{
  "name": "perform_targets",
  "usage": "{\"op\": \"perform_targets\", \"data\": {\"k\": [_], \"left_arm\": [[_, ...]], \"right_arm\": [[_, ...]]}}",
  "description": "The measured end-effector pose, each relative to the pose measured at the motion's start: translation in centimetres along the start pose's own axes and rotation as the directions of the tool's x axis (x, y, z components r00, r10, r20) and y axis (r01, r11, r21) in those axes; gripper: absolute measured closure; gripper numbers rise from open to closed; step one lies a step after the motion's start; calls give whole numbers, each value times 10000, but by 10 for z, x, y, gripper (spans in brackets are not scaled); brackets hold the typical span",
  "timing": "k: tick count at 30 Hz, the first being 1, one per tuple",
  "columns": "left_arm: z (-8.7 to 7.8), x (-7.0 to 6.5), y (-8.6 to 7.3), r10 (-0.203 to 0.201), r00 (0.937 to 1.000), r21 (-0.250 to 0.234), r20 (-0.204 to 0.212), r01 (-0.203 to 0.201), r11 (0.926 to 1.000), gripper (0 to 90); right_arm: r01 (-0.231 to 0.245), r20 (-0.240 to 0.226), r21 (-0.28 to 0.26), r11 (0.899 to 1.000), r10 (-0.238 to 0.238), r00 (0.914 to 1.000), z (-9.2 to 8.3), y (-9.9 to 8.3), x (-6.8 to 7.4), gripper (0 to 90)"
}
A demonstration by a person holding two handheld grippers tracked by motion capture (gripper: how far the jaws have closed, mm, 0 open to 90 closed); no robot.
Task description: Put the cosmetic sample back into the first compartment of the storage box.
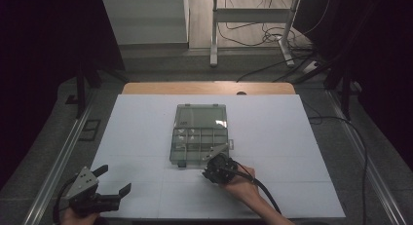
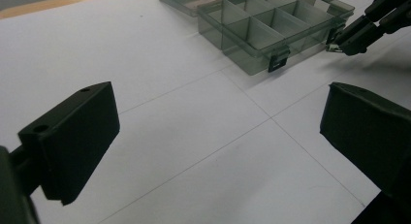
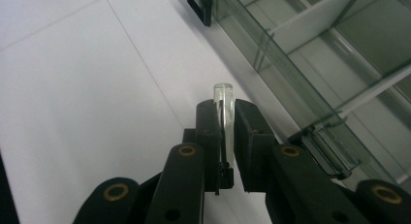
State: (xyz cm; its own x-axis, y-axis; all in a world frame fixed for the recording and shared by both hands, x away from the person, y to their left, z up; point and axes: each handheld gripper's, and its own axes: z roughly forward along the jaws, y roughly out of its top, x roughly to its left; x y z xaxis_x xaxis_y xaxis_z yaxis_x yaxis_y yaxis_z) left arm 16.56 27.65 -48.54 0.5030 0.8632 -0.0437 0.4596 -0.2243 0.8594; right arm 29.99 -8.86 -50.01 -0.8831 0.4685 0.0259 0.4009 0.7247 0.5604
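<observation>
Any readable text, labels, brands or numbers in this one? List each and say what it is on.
None can be read.
Clear compartment box: a small dark patch on its open lid may be a label, too small and blurred to tell.
Left claw and right claw: no marking seen.
Thin clear piece clamped in the right claw: no print.
White table surface: thin lines, no writing.
</observation>
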Motion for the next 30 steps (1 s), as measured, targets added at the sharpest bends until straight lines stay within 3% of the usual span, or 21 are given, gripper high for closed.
{"op": "perform_targets", "data": {"k": [11, 30], "left_arm": [[0, 0, 0, -19, 10000, 20, 11, 19, 10000, 10], [1, 0, 0, -9, 10000, 85, 22, 9, 10000, 11]], "right_arm": [[-265, -261, -518, 9983, 252, 9993, -11, 5, 0, 810], [-580, -430, -1294, 9899, 528, 9977, -25, 14, -13, 809]]}}
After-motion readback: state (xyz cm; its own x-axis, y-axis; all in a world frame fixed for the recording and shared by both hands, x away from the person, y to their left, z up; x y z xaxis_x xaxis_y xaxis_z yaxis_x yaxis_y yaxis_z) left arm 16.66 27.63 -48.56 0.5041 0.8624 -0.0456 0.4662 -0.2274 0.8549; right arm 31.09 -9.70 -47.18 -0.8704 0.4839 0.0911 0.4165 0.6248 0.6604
